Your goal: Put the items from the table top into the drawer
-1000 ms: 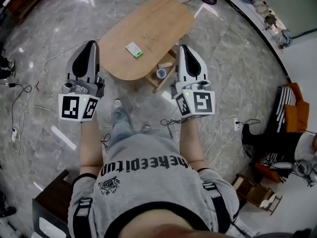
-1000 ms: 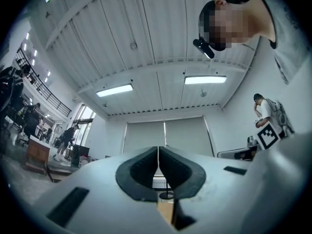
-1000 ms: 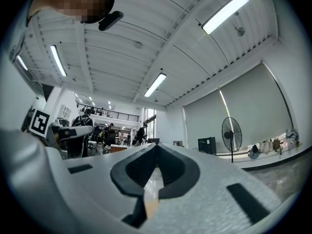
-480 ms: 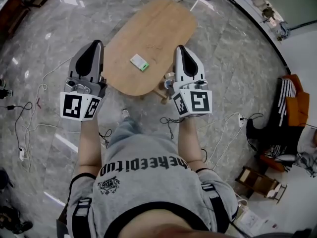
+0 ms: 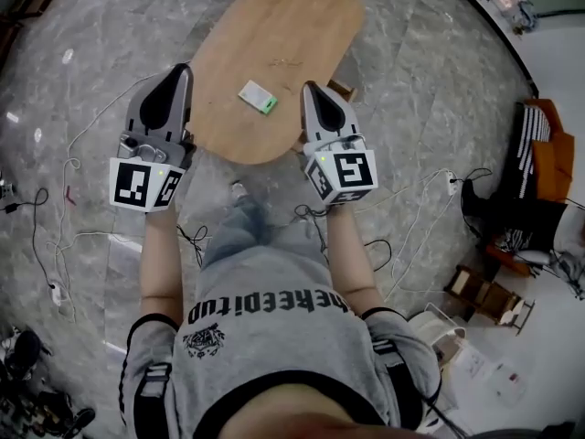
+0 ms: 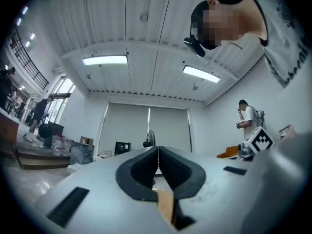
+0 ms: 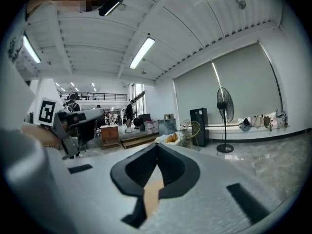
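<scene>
An oval wooden table (image 5: pixel 274 44) stands on the marble floor ahead of me. On it lies a small white item with a green end (image 5: pixel 257 97). My left gripper (image 5: pixel 179 71) hovers at the table's left edge, shut and empty; in the left gripper view its tips (image 6: pixel 158 150) meet and point slightly upward at the ceiling. My right gripper (image 5: pixel 309 88) is over the table's right edge, just right of the item, also shut and empty (image 7: pixel 157 145). A wooden corner of the drawer (image 5: pixel 341 88) shows beside it; the rest is hidden.
Cables (image 5: pixel 64 181) trail over the floor on the left and behind my right arm (image 5: pixel 411 218). An orange chair (image 5: pixel 541 167) and a small wooden crate (image 5: pixel 484 295) stand at the right. A standing fan (image 7: pixel 223 108) and other people are far off.
I have stepped closer to the table. Both grippers moved forward and down to its near edge. The open drawer with the cup is now covered by the right gripper.
</scene>
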